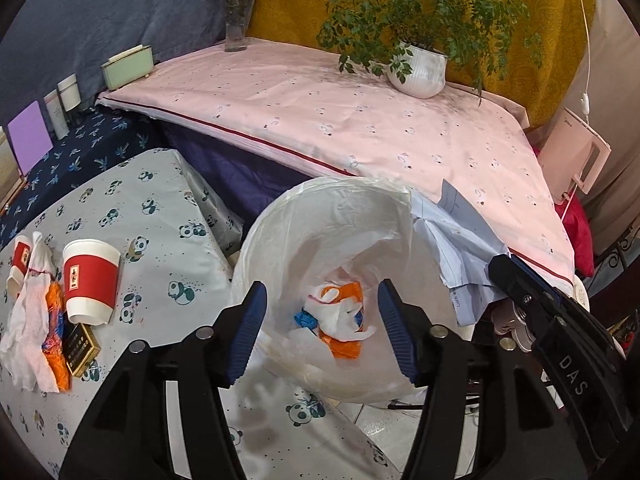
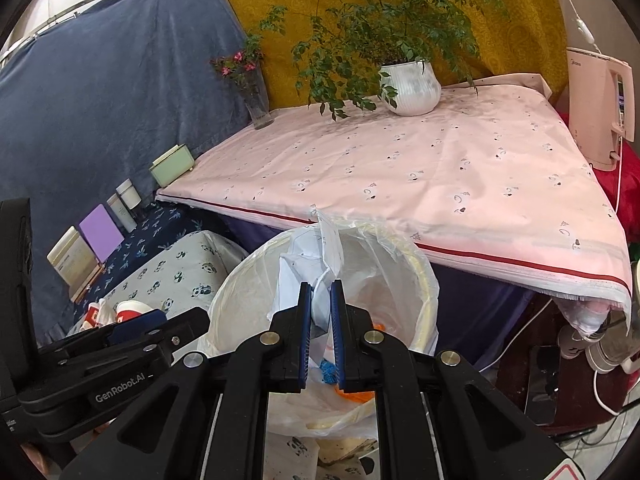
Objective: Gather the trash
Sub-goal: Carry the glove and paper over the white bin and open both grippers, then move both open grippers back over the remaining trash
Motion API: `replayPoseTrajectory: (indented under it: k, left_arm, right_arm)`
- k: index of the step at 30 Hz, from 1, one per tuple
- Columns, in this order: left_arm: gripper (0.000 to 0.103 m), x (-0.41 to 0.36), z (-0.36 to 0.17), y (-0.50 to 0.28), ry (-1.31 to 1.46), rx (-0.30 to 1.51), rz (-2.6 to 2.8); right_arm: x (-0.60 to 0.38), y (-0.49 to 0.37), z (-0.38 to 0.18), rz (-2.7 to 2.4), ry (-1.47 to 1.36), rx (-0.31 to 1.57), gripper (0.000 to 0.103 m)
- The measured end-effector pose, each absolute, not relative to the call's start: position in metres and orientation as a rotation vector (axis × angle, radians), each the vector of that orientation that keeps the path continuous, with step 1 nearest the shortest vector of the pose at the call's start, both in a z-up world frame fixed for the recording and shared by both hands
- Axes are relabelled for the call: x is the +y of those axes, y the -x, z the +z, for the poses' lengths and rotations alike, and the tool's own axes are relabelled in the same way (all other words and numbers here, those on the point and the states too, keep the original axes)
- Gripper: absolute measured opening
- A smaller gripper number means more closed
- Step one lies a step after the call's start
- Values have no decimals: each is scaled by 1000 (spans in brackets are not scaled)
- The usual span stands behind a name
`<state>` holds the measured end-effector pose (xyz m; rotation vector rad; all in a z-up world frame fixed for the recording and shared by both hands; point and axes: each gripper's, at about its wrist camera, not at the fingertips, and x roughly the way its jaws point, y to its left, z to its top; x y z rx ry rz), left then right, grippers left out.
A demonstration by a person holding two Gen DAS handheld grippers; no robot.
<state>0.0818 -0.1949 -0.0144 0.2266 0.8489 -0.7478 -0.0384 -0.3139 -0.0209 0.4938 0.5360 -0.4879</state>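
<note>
A white bin with a clear bag liner [image 1: 320, 232] [image 2: 248, 288] stands between the panda-cloth table and the pink table. Orange, white and blue wrappers [image 1: 340, 320] lie at its bottom. My left gripper [image 1: 322, 328] is open and empty over the bin mouth. My right gripper [image 2: 321, 332] is shut on a crumpled pale blue paper [image 2: 320, 264] [image 1: 452, 248] and holds it over the bin's rim. On the panda cloth lie a red-banded paper cup [image 1: 90, 280], a second tipped cup [image 1: 20, 264], a white tissue [image 1: 28, 320], an orange wrapper [image 1: 56, 320] and a small dark box [image 1: 82, 346].
The pink-cloth table [image 1: 360, 120] carries a potted plant [image 1: 420, 68], a flower vase [image 1: 236, 20] and a green box [image 1: 128, 66]. A purple card [image 1: 28, 136] and white jars [image 1: 64, 100] stand on the dark blue shelf. A pink kettle [image 2: 600, 108] stands at right.
</note>
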Motion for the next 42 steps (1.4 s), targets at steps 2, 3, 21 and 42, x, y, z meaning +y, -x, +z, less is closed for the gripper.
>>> replayPoseTrajectory:
  k: [2,3,21,42]
  left_arm:
    - [55,-192,-14,-84,-222,852,-741]
    - [56,-191,-14,-85,-219,856,-738]
    - [83,-159,-13,-96,-175,853,-640]
    - [84,-62,-2,-98,-45,856,-507]
  right_arm:
    - [-313,36,-21,-486,-493,538,10]
    - [-313,34,-21,-483,-493,540,10]
    - [-301,7,-16,-460,-457,538,26]
    - [-220,7,24,-362,-385,517,57]
